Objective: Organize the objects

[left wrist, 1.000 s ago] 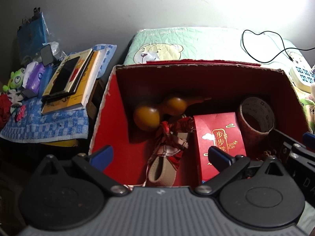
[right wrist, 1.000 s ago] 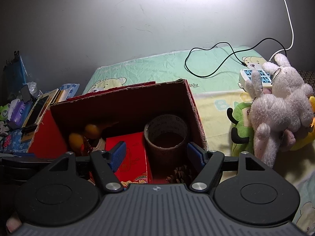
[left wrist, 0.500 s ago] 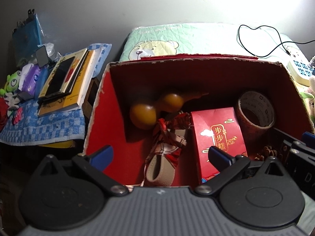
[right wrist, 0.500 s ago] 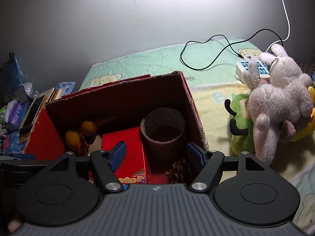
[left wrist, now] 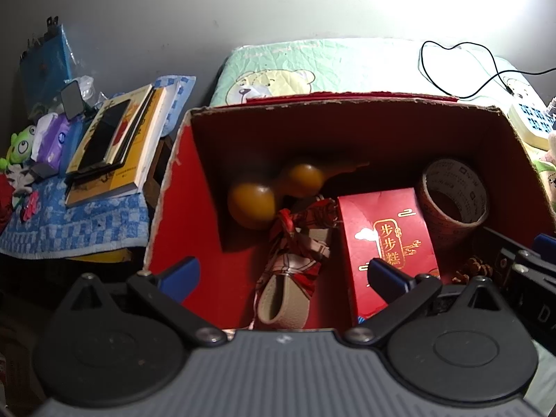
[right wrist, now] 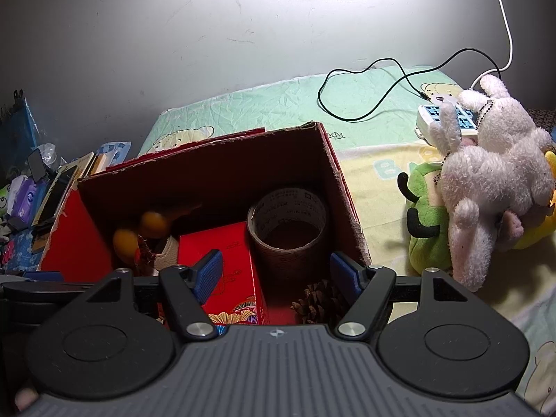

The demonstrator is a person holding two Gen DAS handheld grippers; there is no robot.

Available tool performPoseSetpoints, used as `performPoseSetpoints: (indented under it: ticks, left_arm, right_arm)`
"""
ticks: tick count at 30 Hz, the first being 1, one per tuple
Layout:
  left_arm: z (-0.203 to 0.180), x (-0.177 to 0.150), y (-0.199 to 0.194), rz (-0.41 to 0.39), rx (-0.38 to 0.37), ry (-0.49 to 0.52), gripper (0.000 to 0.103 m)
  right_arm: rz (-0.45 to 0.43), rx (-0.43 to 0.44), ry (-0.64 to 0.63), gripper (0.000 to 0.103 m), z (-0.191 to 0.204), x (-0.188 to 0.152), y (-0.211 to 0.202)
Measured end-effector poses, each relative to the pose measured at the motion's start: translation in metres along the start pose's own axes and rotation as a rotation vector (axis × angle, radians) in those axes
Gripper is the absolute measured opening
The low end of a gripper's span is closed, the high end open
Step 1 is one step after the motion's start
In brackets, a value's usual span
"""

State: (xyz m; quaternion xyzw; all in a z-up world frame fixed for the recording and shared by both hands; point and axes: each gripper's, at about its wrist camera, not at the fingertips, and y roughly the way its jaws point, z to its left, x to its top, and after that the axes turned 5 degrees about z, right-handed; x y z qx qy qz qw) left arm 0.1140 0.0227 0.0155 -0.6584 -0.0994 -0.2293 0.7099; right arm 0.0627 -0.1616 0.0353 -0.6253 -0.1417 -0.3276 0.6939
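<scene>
Hovering w/ jaws spread & empty, left hand-held gripper (left wrist: 281, 272) and right hand-held gripper (right wrist: 276, 271) sit just above the near rim of the red cardboard box (left wrist: 180, 215) on the bed. Ahead of left: orange gourd (left wrist: 252, 201), shoe (left wrist: 288, 285), red packet (left wrist: 385, 239) betw. them & tape roll (right wrist: 288, 222). Pinecone (right wrist: 319, 300) lies betw. right's fingertips; plush rabbit (right wrist: 486, 180) off to its right, outside box.
</scene>
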Motion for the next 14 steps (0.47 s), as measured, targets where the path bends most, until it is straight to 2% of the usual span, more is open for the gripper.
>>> performPoseSetpoints:
  ticks: [9,14]
  left_arm:
    - [0.0007,-0.0004,0.0018,0.001,0.001,-0.001,0.102]
    - [-0.0006,-0.0015,-0.0016,-0.037,0.029,0.013,0.102]
  right_arm:
    - [0.001,0.0,-0.002,0.071,0.0012,0.0001,0.0011]
    - [-0.001,0.001,-0.005,0.071,0.0025,0.0003,0.0017]
